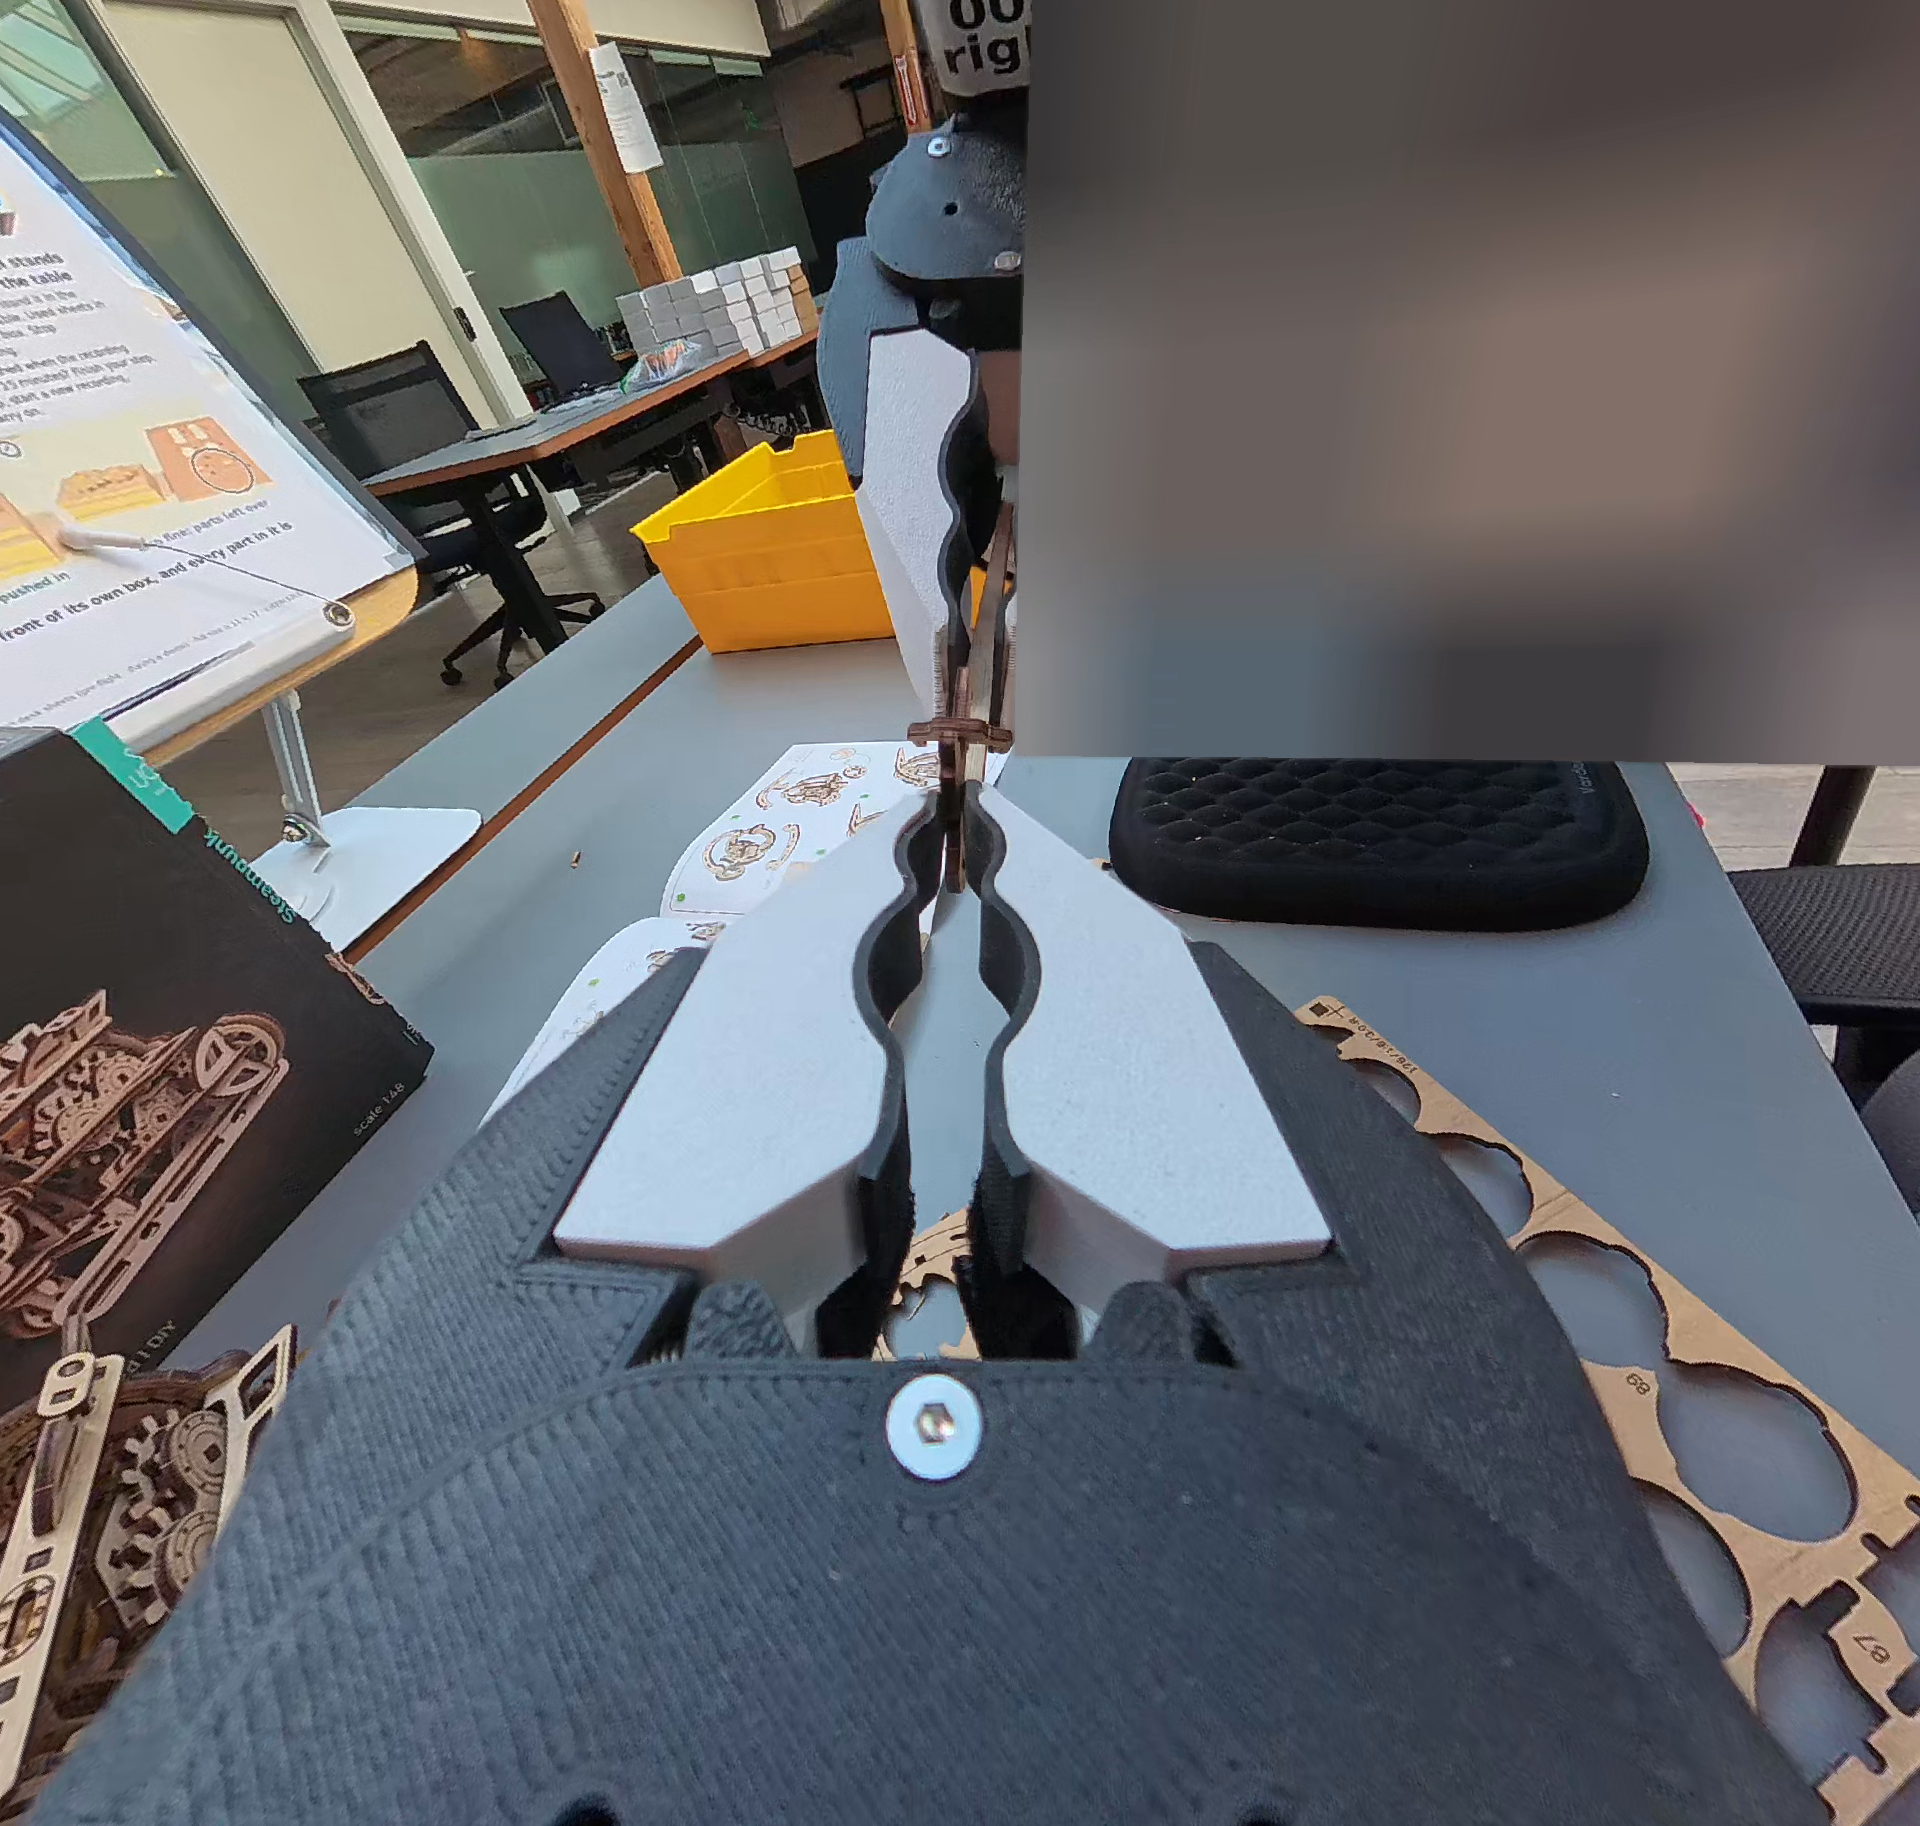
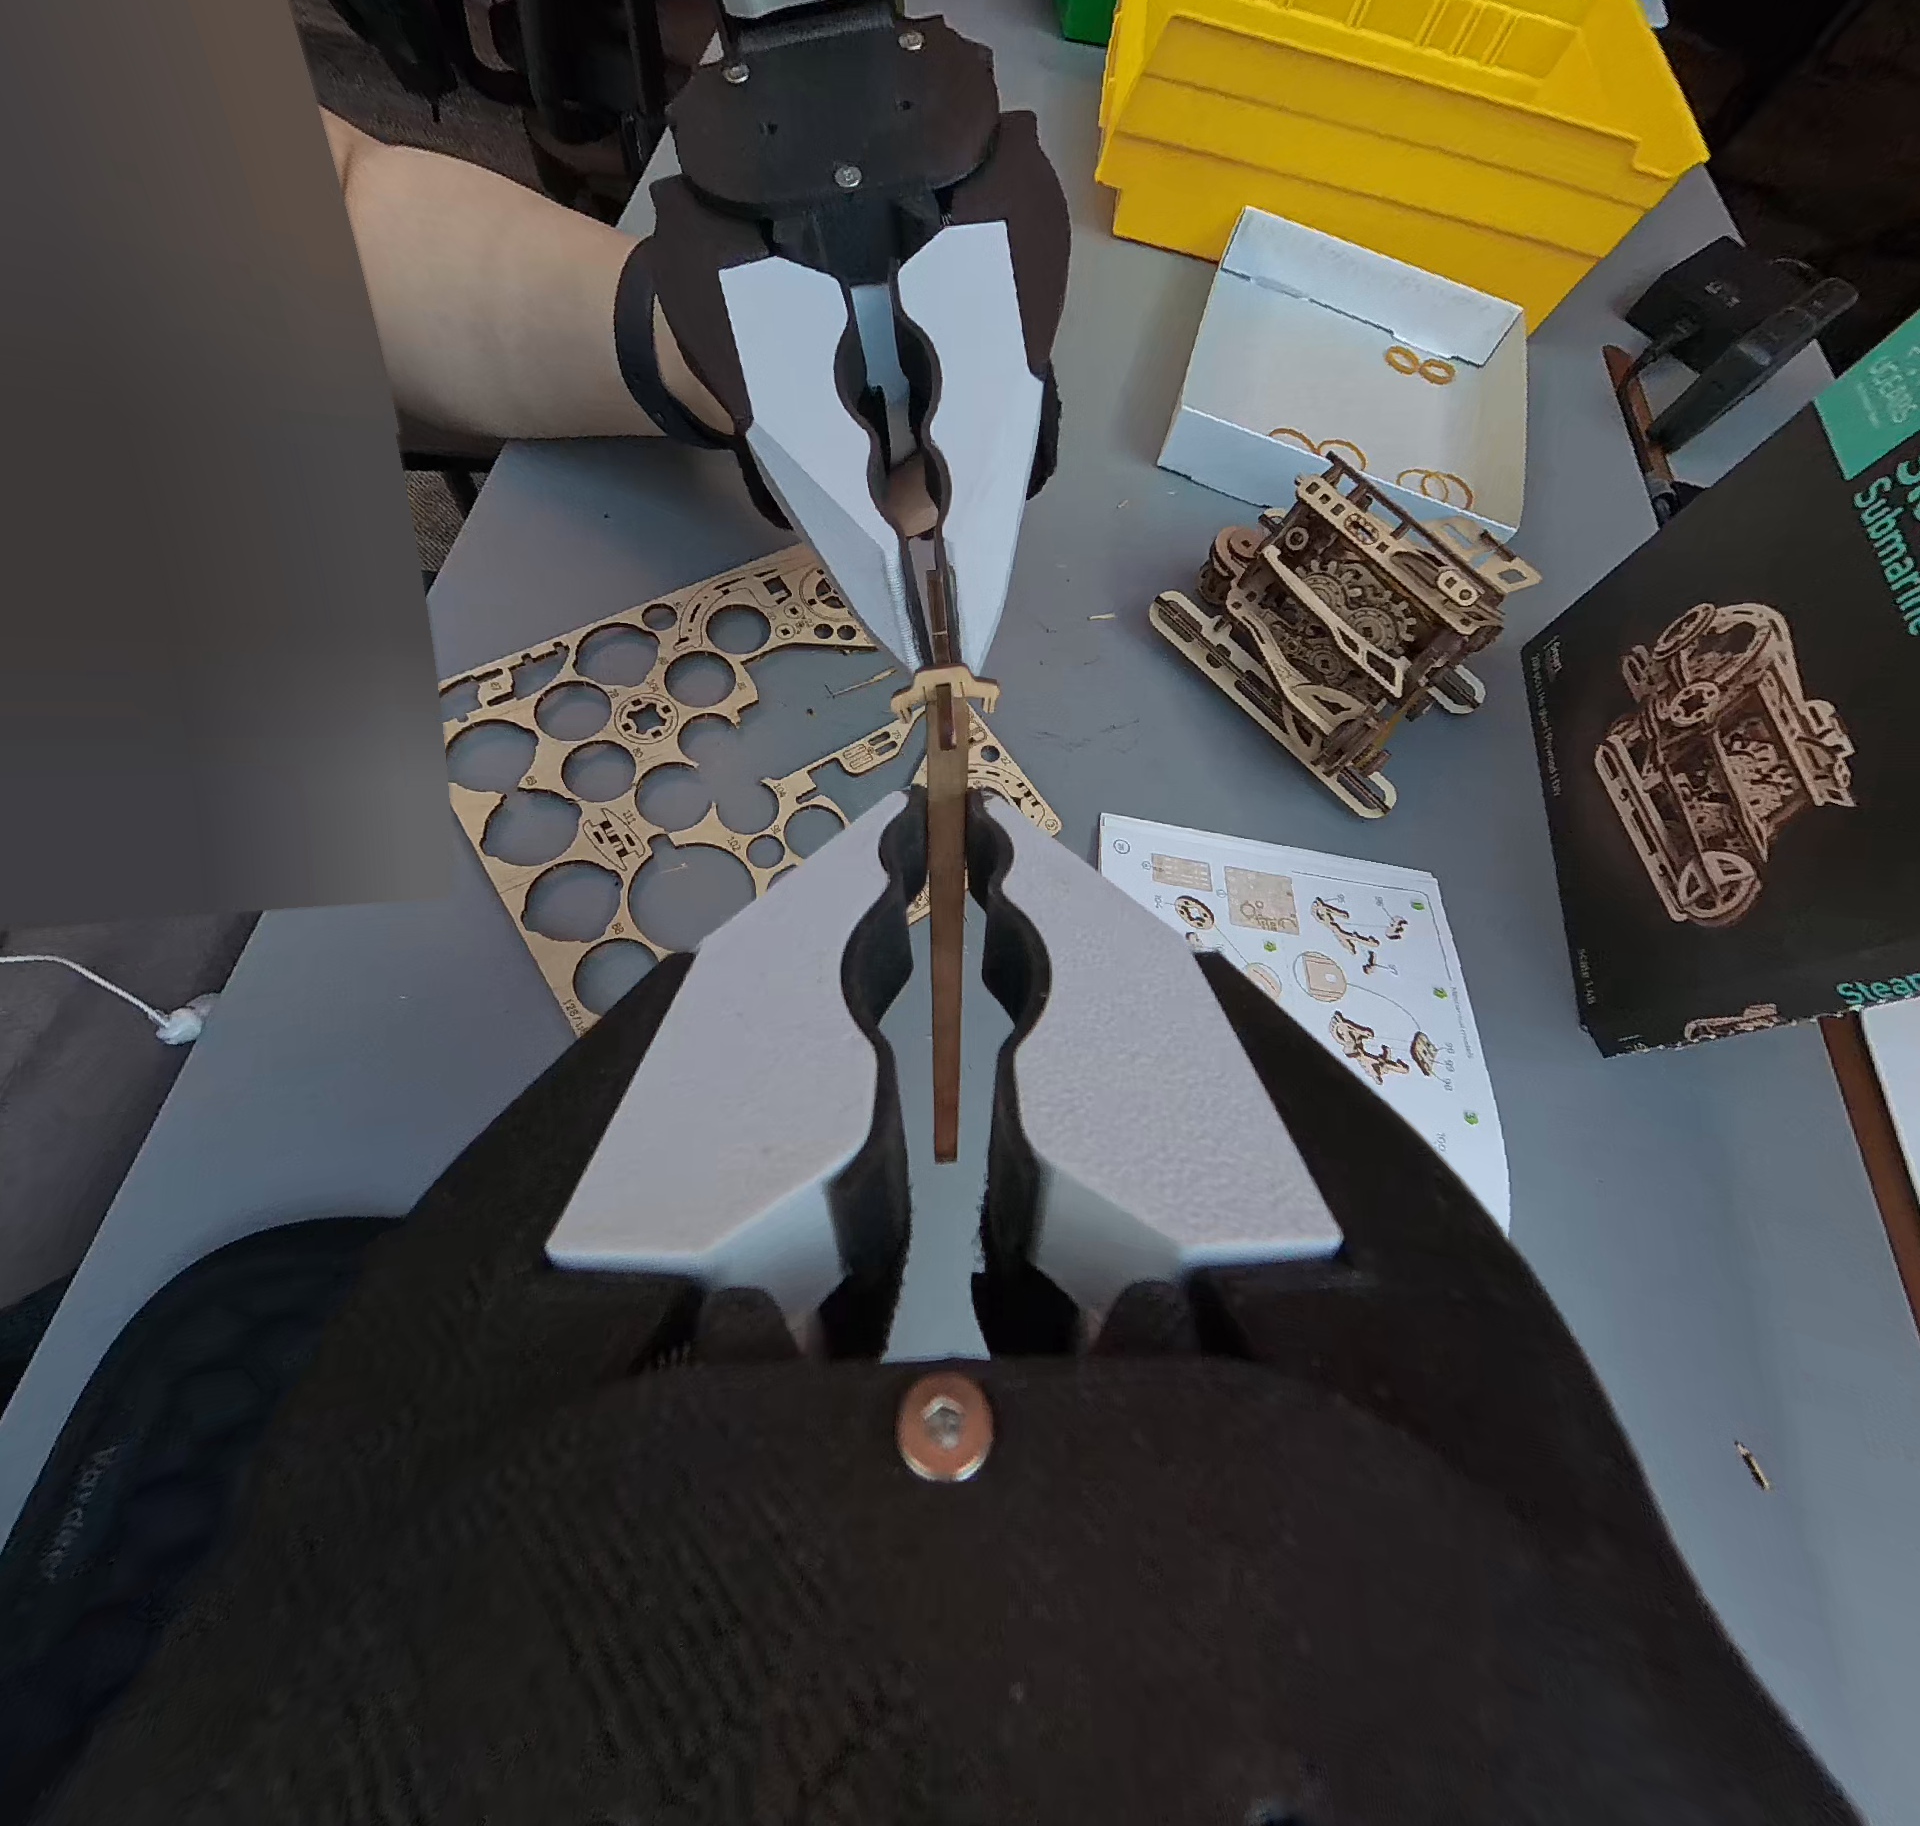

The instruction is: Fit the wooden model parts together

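Observation:
My right gripper is shut on a thin flat wooden plate, seen edge-on and sticking out past the fingertips. My left gripper faces it tip to tip and is shut on a small T-shaped wooden clip. The clip sits on the far end of the plate, with the plate's edge in its slot. The left gripper comes in from the top of the right wrist view. The right gripper comes from above in the left wrist view, half hidden by a blurred patch. Both are held above the grey table.
A punched-out plywood sheet, an instruction booklet, a part-built wooden model, a black kit box, a white carton with rubber bands, yellow bins, a black padded rest and a document stand surround the work spot. The grippers are tip to tip, or close to it. The part-built wooden model is about equally far from each gripper, around 20 centimeters.

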A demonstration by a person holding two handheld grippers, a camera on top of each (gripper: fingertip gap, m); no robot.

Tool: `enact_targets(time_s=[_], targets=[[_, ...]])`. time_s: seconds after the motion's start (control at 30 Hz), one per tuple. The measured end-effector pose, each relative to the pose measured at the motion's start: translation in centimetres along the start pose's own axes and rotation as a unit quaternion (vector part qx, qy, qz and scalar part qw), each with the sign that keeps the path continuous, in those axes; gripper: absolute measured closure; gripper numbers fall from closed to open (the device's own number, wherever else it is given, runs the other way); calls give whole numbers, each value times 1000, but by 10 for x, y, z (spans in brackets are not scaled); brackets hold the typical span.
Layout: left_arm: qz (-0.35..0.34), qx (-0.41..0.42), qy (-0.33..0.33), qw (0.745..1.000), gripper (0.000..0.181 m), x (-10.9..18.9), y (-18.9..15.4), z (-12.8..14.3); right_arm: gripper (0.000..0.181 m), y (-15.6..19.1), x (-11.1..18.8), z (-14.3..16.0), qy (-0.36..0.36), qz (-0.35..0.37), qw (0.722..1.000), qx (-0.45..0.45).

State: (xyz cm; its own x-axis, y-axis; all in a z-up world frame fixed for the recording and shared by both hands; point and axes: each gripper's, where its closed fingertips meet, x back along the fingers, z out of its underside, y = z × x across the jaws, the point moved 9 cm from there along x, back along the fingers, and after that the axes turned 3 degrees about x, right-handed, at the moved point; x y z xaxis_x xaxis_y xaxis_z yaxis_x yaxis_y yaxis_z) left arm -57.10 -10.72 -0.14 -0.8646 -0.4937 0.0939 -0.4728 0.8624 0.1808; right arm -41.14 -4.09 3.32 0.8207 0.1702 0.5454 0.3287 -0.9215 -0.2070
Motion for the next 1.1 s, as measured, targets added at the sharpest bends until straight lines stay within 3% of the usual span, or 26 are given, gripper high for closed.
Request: enact_targets(time_s=[0.1,0.27,0.43,0.67,0.9,1.1], targets=[[3,5,-3,1000,181,1,0,-2,176,0,1,-2,-3,1,1000,-1],[31,71,-63,995,181,8,4,-10,177,-2,6,-6,-94,-22,995,-13],[26,75,-67,995,181,10,6,-11,177,-7,2,0,-126,-36,991,-32],[32,46,-25,998,181,6,2,-9,177,2,6,-11,-48,-5,999,5],[52,95,-48,993,181,8,7,-9,177,-5,1,-1,-80,-48,994,-48],[52,81,-12,995,181,4,5,-5,177,-2,1,-2,-32,-36,998,-33]])
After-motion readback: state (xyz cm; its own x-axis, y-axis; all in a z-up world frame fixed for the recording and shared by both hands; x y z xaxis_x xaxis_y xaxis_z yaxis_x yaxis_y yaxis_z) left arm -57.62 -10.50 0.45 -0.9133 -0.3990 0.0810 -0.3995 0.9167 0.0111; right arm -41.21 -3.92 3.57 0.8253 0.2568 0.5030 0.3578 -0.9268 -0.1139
